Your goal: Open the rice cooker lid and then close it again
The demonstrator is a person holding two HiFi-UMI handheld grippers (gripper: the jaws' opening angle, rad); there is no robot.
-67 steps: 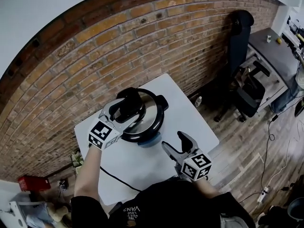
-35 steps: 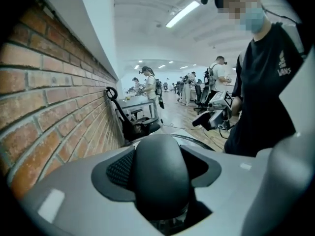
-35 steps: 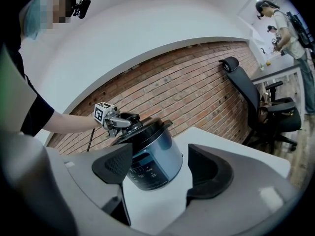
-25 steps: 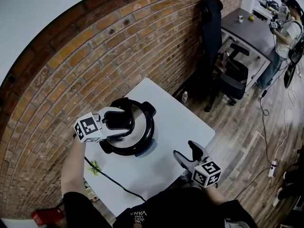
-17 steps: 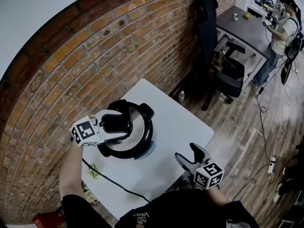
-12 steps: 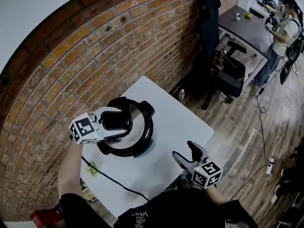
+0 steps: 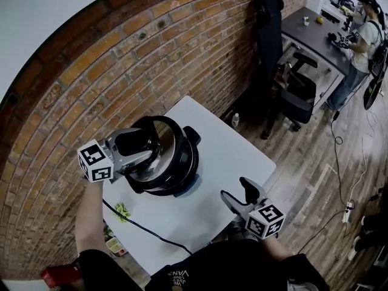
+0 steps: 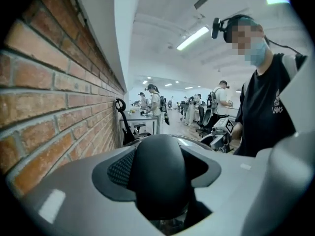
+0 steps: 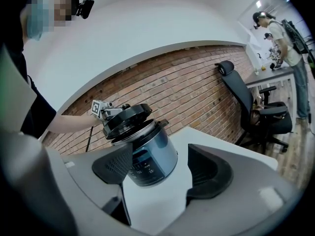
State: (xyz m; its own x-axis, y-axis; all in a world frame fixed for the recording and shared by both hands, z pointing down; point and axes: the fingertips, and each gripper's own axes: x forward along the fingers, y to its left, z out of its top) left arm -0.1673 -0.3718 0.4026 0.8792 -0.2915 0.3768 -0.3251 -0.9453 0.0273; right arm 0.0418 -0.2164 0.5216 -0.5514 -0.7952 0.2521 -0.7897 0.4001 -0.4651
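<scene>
At the far-left part of the white desk [image 7: 230, 162], the person's left forearm [image 7: 91, 214] is reaching forward and the left claw [image 7: 145, 145] is pointing a little downward. Its jaws are standing wide and pressing on the black lid knob [image 8: 160, 173] from both sides. The lid [image 9: 125, 116] is hanging from this claw just above the rim of the rice cooker [image 9: 150, 159], somewhat tilted and shifted toward the brick wall [image 7: 121, 59]. Near the front edge of the desk, the right claw [image 7: 237, 193] is hovering with jaws wide apart and nothing between them. It is pointing at the cooker, well apart from it.
</scene>
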